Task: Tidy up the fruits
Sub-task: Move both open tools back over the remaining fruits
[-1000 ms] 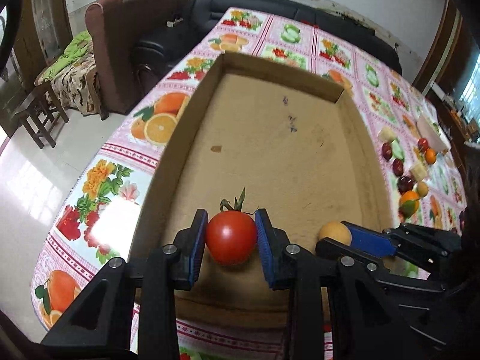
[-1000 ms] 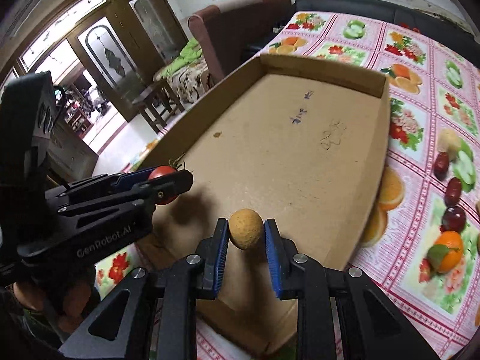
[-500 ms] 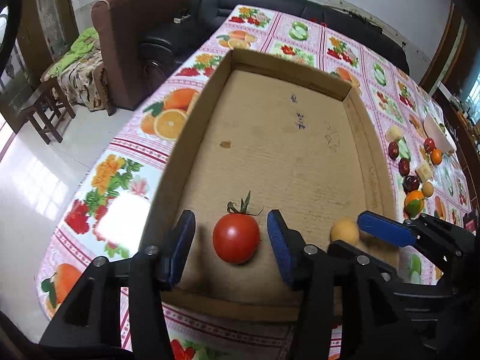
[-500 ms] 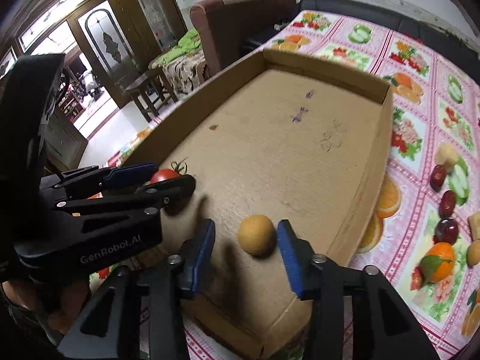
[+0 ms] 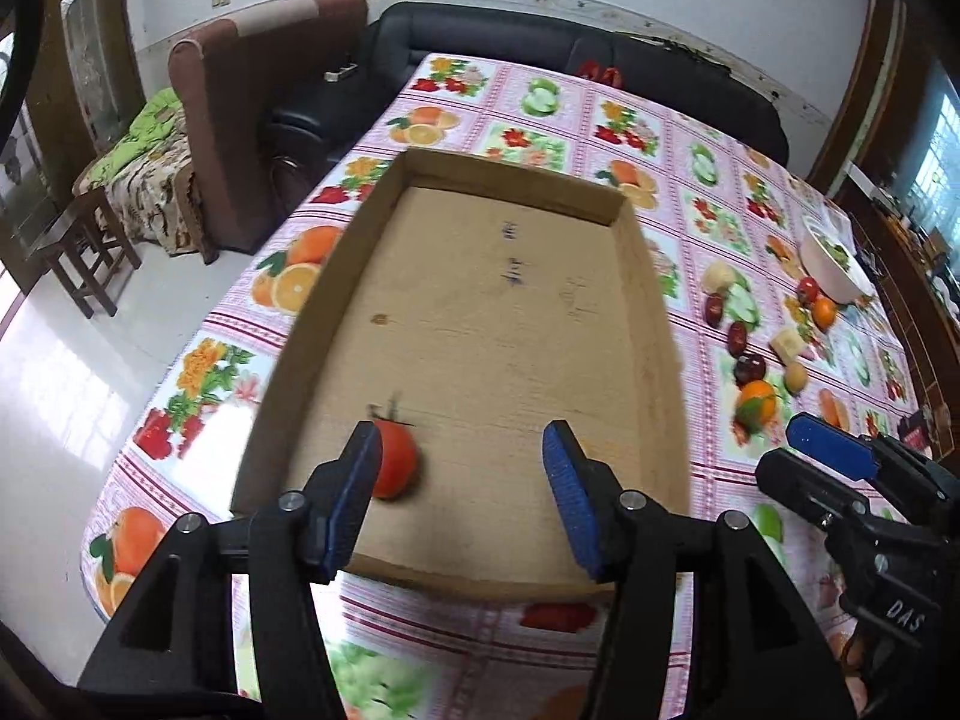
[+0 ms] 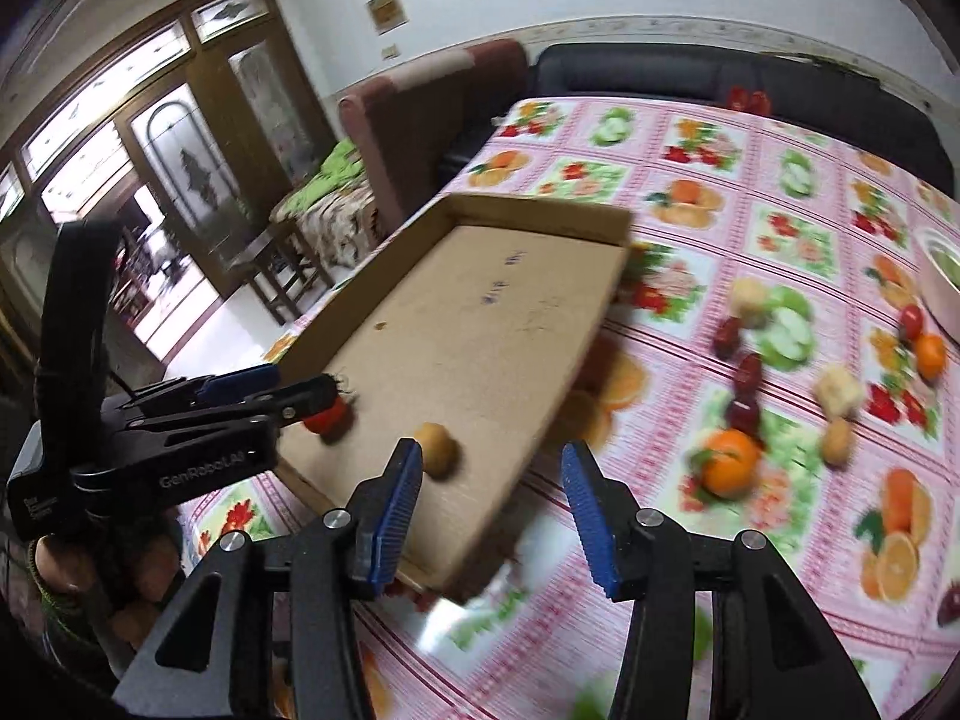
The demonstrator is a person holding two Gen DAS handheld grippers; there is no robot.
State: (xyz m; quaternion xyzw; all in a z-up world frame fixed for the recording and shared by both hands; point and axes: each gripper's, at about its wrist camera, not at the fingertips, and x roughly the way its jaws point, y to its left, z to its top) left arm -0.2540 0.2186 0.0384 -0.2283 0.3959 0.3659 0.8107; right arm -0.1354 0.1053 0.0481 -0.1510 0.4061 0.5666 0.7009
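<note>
Tomato [image 5: 396, 468] and yellow fruit [image 6: 440, 450], seemingly loose, in cardboard tray [image 5: 654, 324].

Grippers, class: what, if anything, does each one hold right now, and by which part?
Nothing. The left gripper and right gripper have just been opening; the tomato and the small yellow fruit lie free in the cardboard box.

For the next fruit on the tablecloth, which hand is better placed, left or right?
Probably the right. The right gripper is open and empty, and the orange lies just ahead on the tablecloth. The left gripper, also open, hangs over the cardboard box, beside the tomato.
</note>
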